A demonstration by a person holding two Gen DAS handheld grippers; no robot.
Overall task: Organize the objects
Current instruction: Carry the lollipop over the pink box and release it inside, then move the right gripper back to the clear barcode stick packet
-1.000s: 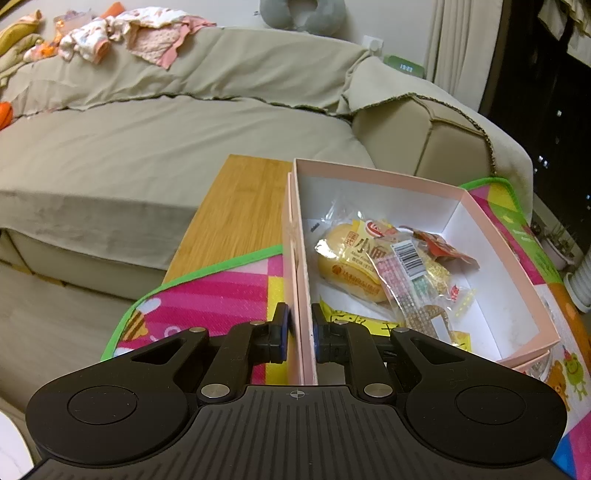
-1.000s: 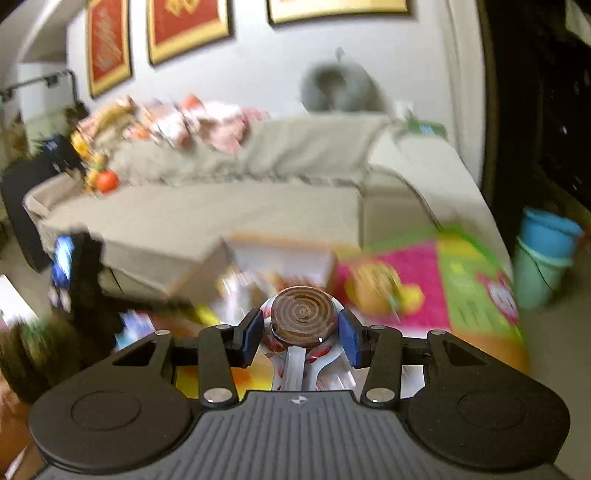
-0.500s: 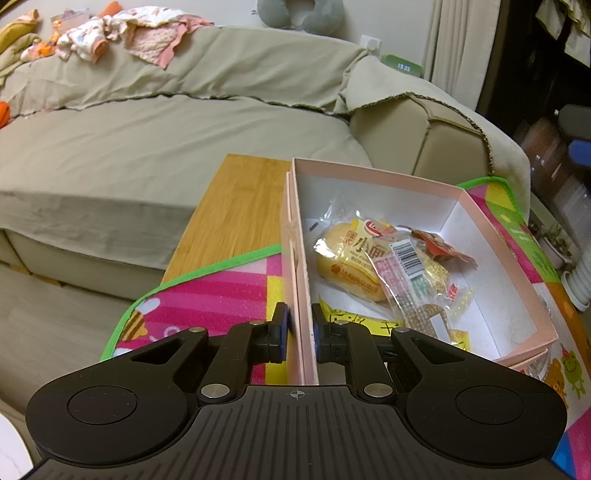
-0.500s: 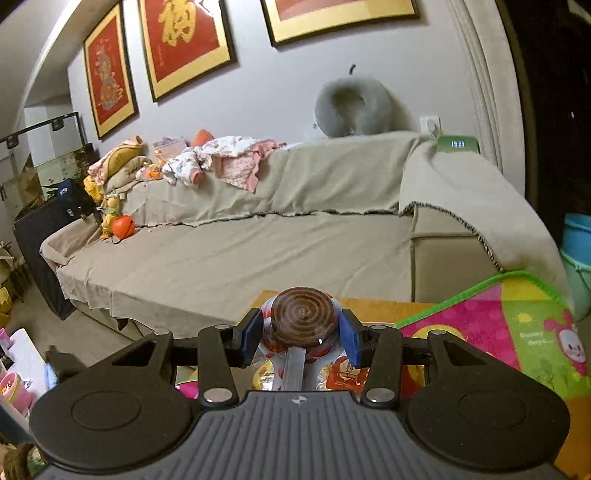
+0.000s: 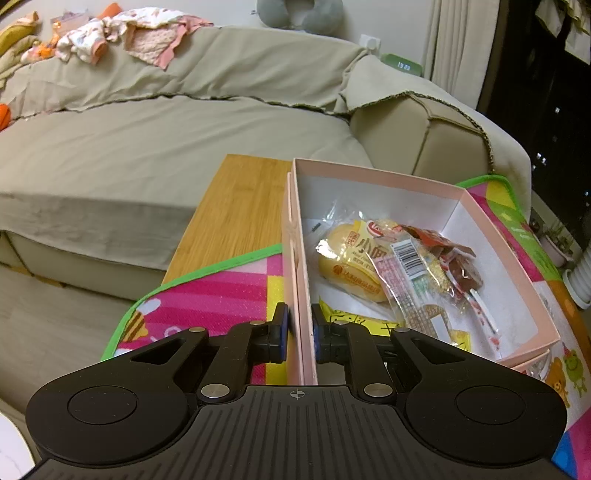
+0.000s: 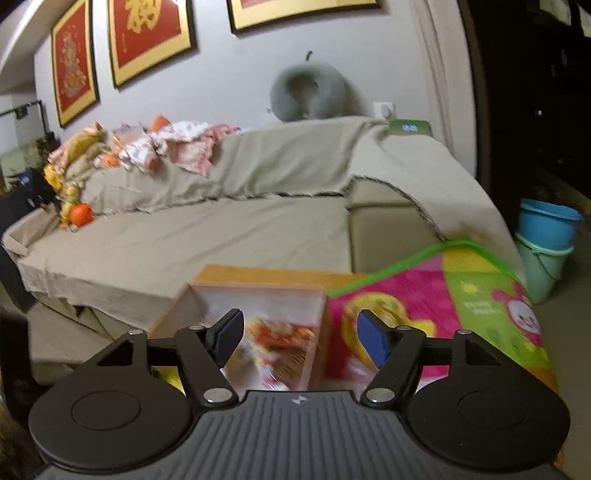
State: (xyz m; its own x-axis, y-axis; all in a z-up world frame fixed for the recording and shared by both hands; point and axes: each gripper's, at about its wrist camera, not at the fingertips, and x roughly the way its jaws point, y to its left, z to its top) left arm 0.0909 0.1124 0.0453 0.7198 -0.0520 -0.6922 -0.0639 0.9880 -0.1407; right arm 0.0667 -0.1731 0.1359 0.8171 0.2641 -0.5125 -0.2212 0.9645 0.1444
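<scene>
A pink cardboard box (image 5: 380, 177) sits on a wooden table, white inside. My left gripper (image 5: 298, 332) is shut on the box's near left wall. Inside lie a wrapped yellow bun (image 5: 347, 266), a clear packet with a barcode (image 5: 410, 280) and a brown swirl lollipop in red wrapping (image 5: 463, 275). In the right wrist view my right gripper (image 6: 301, 338) hangs above the blurred box (image 6: 258, 295). Its jaws are opening and nothing is between them.
A bright pink and green play mat (image 5: 207, 295) covers the table (image 5: 236, 206) around the box. A beige sofa (image 5: 147, 147) with clothes (image 5: 147, 33) runs behind. Blue and green buckets (image 6: 546, 236) stand on the floor at the right.
The right gripper let go of the brown swirl lollipop, and its jaws spread wide. The lollipop now lies in the box. The left gripper kept its hold on the box wall.
</scene>
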